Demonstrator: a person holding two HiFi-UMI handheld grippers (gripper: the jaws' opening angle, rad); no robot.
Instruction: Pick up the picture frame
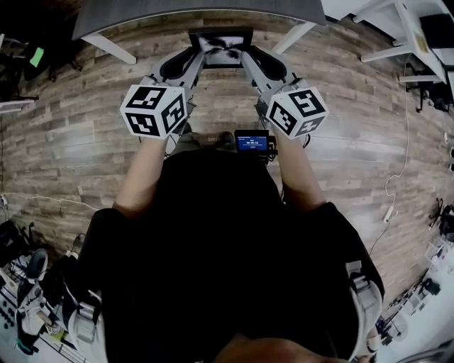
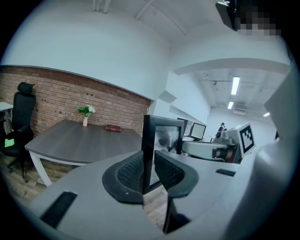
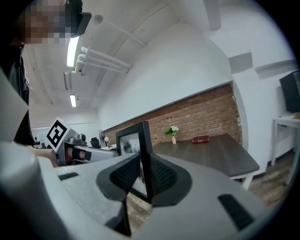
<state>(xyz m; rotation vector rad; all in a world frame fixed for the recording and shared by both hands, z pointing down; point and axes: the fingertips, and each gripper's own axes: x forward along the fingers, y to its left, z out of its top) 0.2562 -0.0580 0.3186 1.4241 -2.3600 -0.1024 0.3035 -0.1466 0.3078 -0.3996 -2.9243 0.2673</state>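
A black picture frame (image 1: 221, 48) with a dark-and-white picture hangs in the air over the wooden floor, just short of the grey table (image 1: 198, 15). My left gripper (image 1: 199, 57) is shut on its left side and my right gripper (image 1: 245, 57) on its right side. In the left gripper view the frame (image 2: 165, 135) stands upright, its edge pinched between the ribbed pads (image 2: 132, 172) of that gripper (image 2: 149, 172). The right gripper view shows the frame (image 3: 132, 139) clamped edge-on in that gripper (image 3: 146, 177), with the other gripper's marker cube behind it.
The grey table (image 2: 79, 140) carries a small vase of flowers (image 2: 86, 113) and a red book (image 2: 113, 128) near a brick wall. A black office chair (image 2: 19, 115) stands at its left. White desks (image 1: 397, 35) and a floor cable (image 1: 399, 170) lie to the right.
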